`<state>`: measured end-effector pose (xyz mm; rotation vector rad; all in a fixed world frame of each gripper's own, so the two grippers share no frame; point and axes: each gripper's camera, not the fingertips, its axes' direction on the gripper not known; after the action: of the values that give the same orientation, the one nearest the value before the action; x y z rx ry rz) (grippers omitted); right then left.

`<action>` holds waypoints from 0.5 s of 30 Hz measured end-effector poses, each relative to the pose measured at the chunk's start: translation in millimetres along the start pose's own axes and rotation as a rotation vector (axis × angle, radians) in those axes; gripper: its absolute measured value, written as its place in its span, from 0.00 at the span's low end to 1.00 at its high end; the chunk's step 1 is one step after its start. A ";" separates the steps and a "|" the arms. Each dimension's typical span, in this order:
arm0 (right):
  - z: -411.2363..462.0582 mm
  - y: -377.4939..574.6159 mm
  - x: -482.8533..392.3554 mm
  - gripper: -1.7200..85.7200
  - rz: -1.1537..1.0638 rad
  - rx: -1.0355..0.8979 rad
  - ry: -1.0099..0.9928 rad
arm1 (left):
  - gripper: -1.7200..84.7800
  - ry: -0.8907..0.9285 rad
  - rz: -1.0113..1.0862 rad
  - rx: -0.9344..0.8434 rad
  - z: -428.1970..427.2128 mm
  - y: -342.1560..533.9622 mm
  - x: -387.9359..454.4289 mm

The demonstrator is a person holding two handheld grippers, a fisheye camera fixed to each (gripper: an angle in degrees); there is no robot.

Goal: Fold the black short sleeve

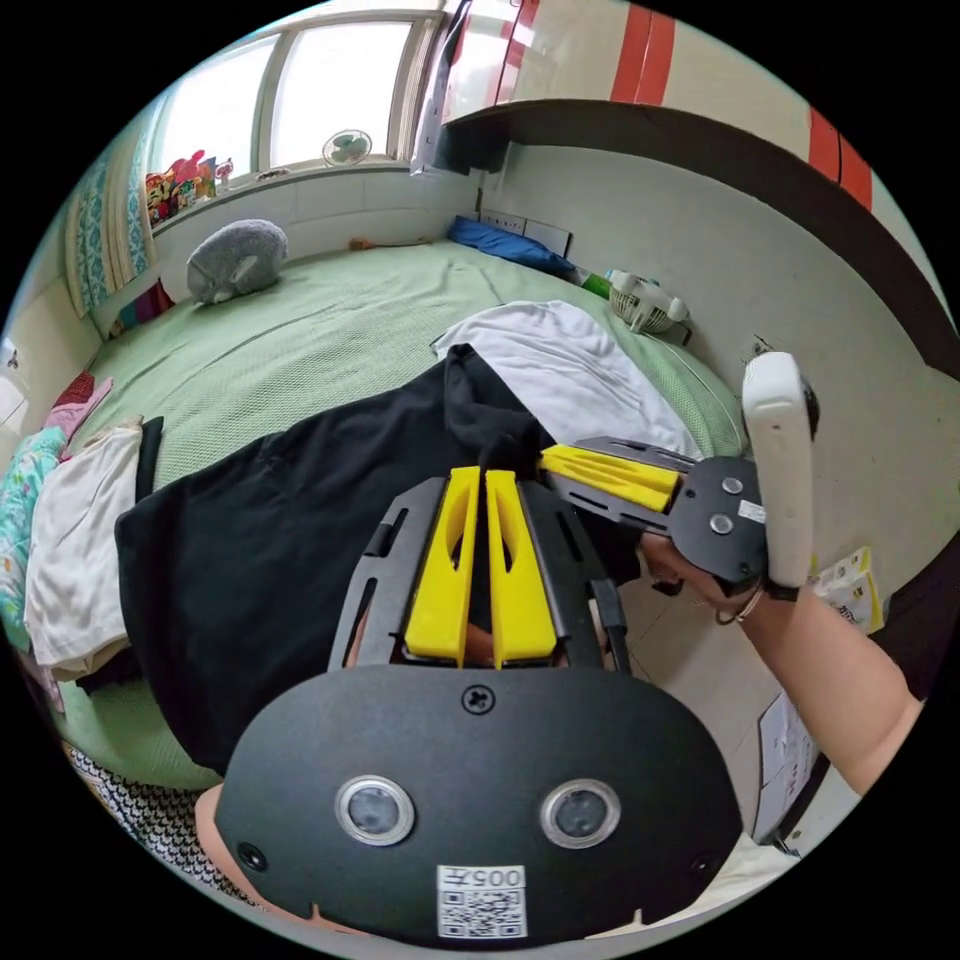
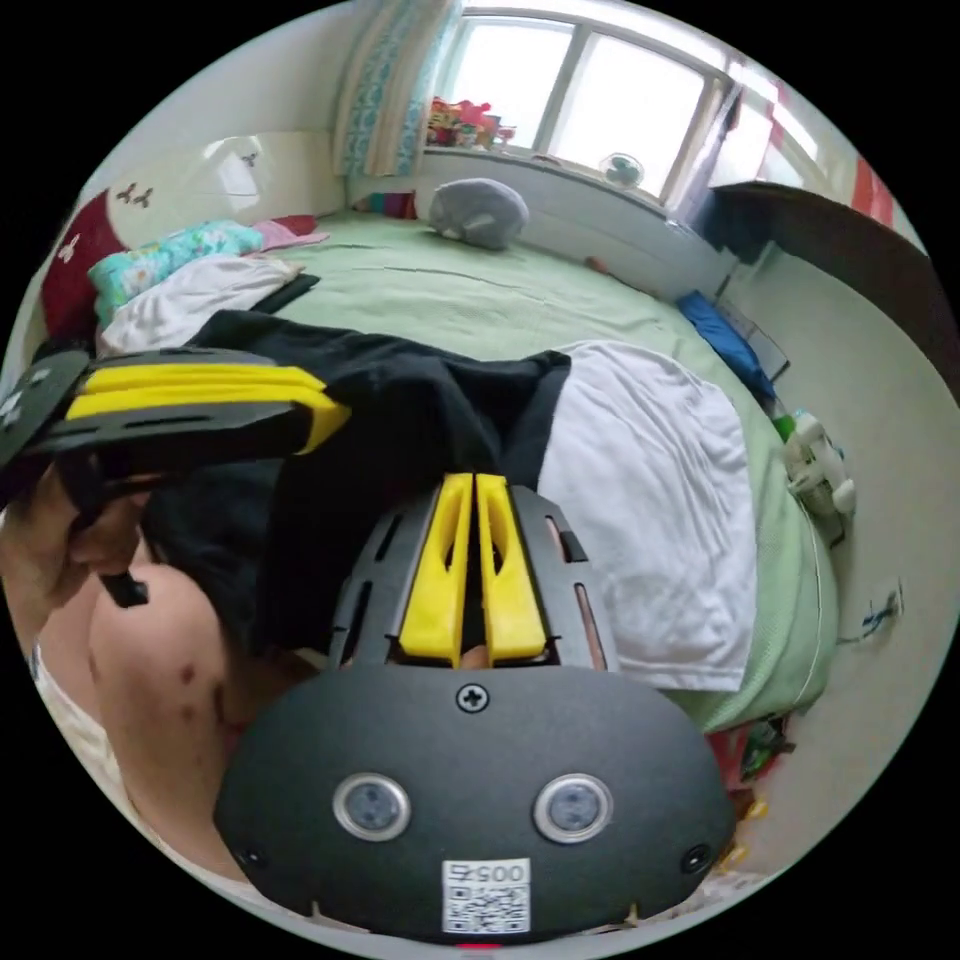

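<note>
The black short sleeve shirt (image 1: 280,550) hangs lifted over the near edge of the green bed (image 1: 330,330), bunched to a peak where both grippers meet. In the left gripper view my left gripper (image 1: 482,476) is shut on that bunched black cloth. The right gripper (image 1: 545,460) comes in from the right in a person's hand, its yellow jaws together on the same fold. In the right gripper view the black shirt (image 2: 400,420) drapes ahead, my right gripper (image 2: 473,482) is shut on it, and the left gripper (image 2: 335,412) reaches in from the left.
A white garment (image 1: 565,360) (image 2: 650,490) lies flat on the bed beside the shirt. A pile of clothes (image 1: 70,540) sits at the bed's far side. A grey plush (image 1: 235,260) and a blue cloth (image 1: 505,243) lie near the window wall. A small white fan (image 1: 645,300) stands by the wall.
</note>
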<state>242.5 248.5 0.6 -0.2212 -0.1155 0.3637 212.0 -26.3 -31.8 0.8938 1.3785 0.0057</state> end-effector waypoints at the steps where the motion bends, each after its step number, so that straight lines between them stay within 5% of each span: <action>1: 1.7 0.5 5.3 0.01 0.028 0.010 -0.055 | 0.03 0.005 -0.006 0.010 -3.4 0.5 -2.0; 9: -21.8 16.4 49.2 0.01 0.234 0.203 -0.392 | 0.03 0.105 -0.018 0.103 -27.7 -0.5 -0.7; 15: 19.7 43.6 81.4 0.01 0.353 0.096 -0.473 | 0.03 0.132 0.049 0.084 -11.6 3.4 23.1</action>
<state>300.3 321.7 15.4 -0.0553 -0.5276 0.7680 209.6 -6.4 -48.4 1.0121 1.4880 0.0454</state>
